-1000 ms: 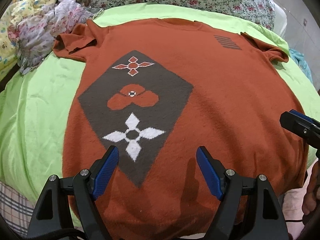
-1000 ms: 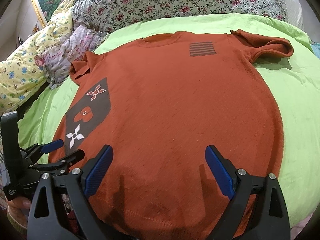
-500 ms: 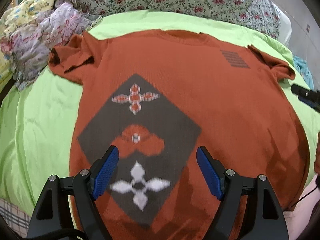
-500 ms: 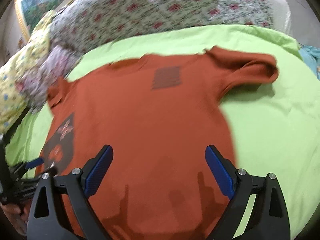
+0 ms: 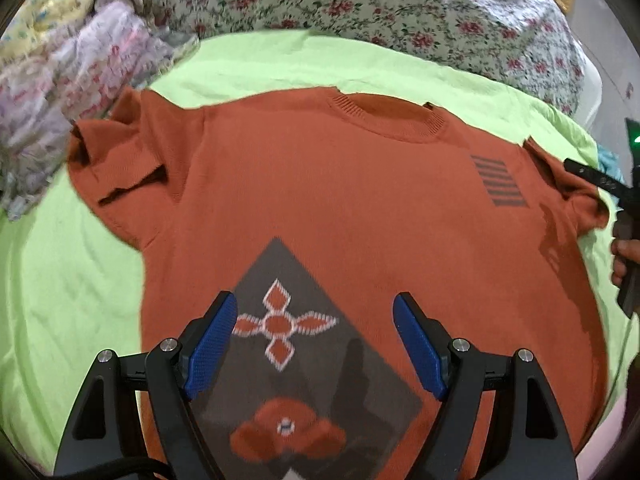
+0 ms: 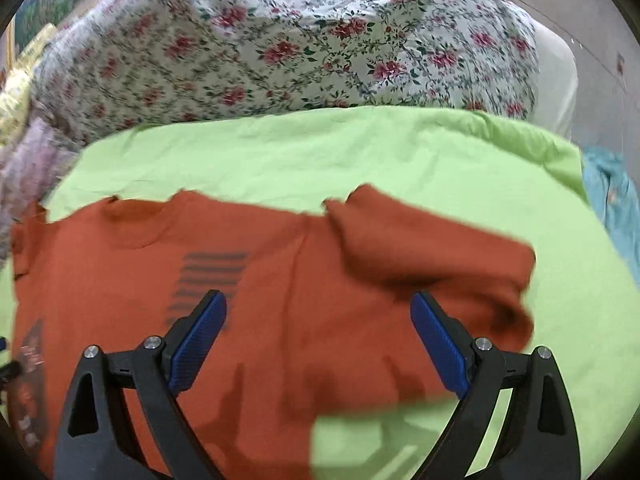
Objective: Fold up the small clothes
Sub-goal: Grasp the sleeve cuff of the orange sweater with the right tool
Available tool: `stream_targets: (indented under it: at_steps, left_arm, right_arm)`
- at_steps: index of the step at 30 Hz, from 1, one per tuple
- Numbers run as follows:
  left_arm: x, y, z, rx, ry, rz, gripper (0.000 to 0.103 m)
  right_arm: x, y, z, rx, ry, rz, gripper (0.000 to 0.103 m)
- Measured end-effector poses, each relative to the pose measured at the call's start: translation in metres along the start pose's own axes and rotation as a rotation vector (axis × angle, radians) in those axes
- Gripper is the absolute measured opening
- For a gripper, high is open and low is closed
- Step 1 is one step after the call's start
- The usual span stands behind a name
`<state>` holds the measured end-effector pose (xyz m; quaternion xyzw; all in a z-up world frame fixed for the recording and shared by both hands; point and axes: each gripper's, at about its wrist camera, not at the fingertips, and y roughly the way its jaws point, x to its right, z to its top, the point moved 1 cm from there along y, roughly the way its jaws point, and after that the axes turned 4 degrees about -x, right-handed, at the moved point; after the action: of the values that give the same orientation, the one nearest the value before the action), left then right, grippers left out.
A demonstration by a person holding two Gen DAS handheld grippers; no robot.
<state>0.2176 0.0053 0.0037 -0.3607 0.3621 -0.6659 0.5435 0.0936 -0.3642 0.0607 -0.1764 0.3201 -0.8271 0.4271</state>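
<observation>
Your left gripper (image 5: 314,334) hangs wide open and empty above the orange shirt (image 5: 340,200) on the green sheet (image 5: 72,280). Your right gripper (image 6: 318,334) gapes empty too, near the shirt's right sleeve (image 6: 432,256).

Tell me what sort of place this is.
Most likely a bedroom: the orange sweater lies flat on a lime-green sheet spread over a bed, with a rose-print quilt heaped behind it.

Even, bright indoor light falls on the rust-orange knitted short-sleeved sweater (image 5: 360,208); soft finger shadows lie on it near the lower frame edges. The right wrist view is motion-blurred, perhaps strongest above the sweater. Fisheye bending darkens the corners.
</observation>
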Motion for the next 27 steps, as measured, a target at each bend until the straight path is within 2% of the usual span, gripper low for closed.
stream_targets:
  at_steps: [2,8,10,11,12,13,16,19,21,25,27]
  left_arm:
    - [-0.003,0.009,0.010,-0.016,-0.011,-0.007,0.081]
    - [-0.006,0.029,0.024,-0.027,-0.013,0.009,0.081]
    - [-0.006,0.035,0.023,-0.040,-0.012,0.011,0.081]
    - [-0.007,0.036,0.023,-0.042,-0.013,0.006,0.081]
    - [-0.007,0.037,0.022,-0.045,-0.014,0.002,0.081]
    - [-0.008,0.037,0.021,-0.045,-0.016,-0.002,0.081]
    - [-0.011,0.033,0.018,-0.036,-0.020,-0.012,0.081]
    - [-0.013,0.025,0.013,-0.030,-0.034,-0.024,0.081]
    - [-0.016,0.017,0.010,-0.017,-0.048,-0.035,0.081]
    - [-0.024,0.001,0.003,0.001,-0.070,-0.052,0.081]
    - [-0.029,-0.004,0.000,0.008,-0.078,-0.055,0.081]
  right_arm:
    - [0.006,0.023,0.014,-0.007,-0.027,-0.037,0.092]
    - [0.013,0.078,0.036,-0.074,-0.101,-0.147,0.071]
    - [0.019,0.091,0.038,-0.105,-0.117,-0.185,0.056]
    - [0.024,0.096,0.037,-0.127,-0.108,-0.172,0.028]
    - [0.029,0.097,0.036,-0.143,-0.085,-0.142,0.011]
    - [0.034,0.094,0.035,-0.146,-0.050,-0.113,0.011]
    - [0.029,0.064,0.034,-0.061,-0.036,-0.074,0.010]
    - [0.010,0.025,0.034,-0.002,0.028,0.129,0.009]
    - [-0.016,0.001,0.032,0.025,0.041,0.279,0.009]
    - [-0.092,-0.023,0.030,0.027,0.026,0.547,0.009]
    - [-0.136,-0.023,0.026,0.006,0.001,0.635,0.009]
